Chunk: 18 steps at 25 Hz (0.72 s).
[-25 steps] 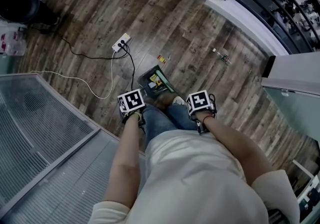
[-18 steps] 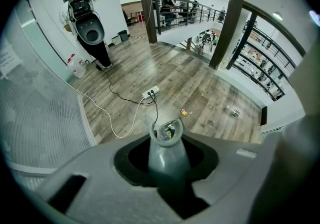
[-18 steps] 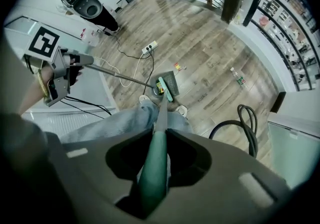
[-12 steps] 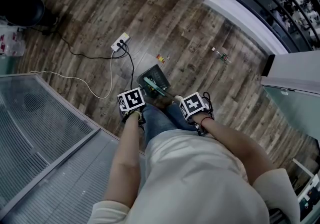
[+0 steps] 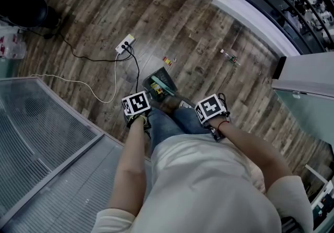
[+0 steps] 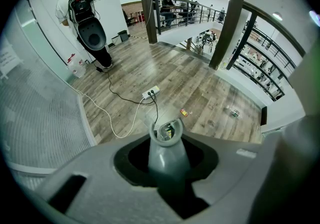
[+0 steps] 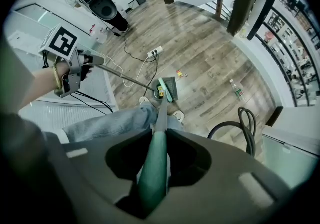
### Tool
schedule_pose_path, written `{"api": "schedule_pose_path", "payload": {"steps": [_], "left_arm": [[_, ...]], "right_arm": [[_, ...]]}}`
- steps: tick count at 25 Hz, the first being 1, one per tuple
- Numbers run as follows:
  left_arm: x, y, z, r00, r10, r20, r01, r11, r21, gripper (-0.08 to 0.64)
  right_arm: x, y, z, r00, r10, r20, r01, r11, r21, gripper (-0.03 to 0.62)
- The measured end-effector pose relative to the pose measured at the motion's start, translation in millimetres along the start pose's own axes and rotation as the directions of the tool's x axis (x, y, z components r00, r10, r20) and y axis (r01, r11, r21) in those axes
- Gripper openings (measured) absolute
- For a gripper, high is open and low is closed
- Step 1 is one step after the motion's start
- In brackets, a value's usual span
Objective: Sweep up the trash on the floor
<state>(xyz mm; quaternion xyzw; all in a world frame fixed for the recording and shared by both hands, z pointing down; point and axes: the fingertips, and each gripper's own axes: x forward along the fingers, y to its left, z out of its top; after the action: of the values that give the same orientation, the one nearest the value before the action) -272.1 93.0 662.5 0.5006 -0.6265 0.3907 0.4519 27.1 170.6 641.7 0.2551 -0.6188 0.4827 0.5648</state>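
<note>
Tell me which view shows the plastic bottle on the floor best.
Right gripper view: the bottle lies unobstructed, its shape readable. Head view and left gripper view show only a tiny speck.

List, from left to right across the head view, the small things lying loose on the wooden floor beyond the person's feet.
Power strip → red and yellow wrapper → bottle. The dustpan is left out, since it overlaps the wrapper's place in the order.
</note>
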Motion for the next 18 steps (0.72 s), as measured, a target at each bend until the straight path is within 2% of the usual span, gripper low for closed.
{"api": "schedule_pose_path", "payload": {"steps": [18], "left_arm": [[-1.5,2.8,-4.3,1.0,-0.005,-0.013,0.005,1.0,0.0,0.092]], "right_arm": [[-19.0,-25.5,32.3,0.993,-0.032,0.111,0.023,0.997,0.078,0.097]]}}
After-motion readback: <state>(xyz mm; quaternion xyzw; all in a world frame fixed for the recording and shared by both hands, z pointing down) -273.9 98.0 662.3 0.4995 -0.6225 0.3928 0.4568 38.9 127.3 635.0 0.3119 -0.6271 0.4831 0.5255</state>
